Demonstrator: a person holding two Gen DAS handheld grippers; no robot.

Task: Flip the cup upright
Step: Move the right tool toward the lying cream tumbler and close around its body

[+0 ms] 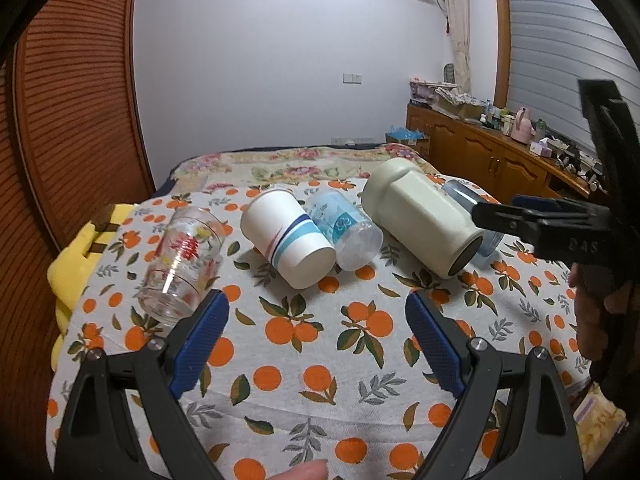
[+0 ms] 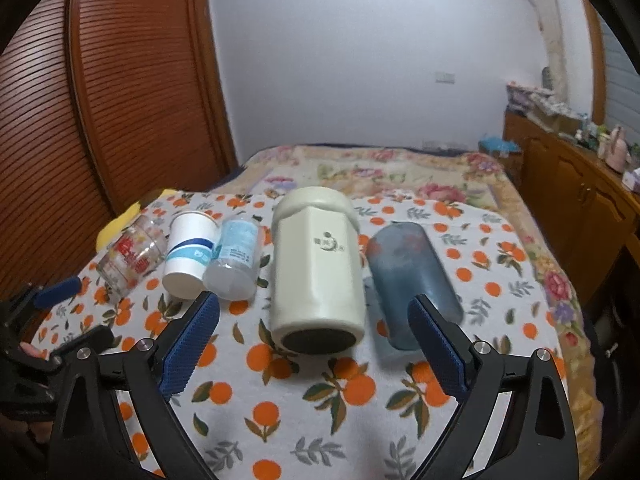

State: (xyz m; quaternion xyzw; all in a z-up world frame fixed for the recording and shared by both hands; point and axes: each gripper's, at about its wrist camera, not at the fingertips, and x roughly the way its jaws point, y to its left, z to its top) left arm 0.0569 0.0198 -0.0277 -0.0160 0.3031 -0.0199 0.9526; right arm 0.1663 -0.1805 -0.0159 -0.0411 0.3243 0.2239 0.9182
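Cups lie on their sides in a row on the orange-print cloth (image 2: 320, 392) over the bed, bases toward me. My right claw (image 2: 314, 350) is spread wide and empty, lined up on the cream tumbler (image 2: 316, 264), probably my first pick, with the blue cup (image 2: 412, 272) just beside it. My left claw (image 1: 318, 340), also spread, faces the paper cup (image 1: 288, 236), between the printed glass (image 1: 184, 264) and the clear plastic cup (image 1: 348, 232).
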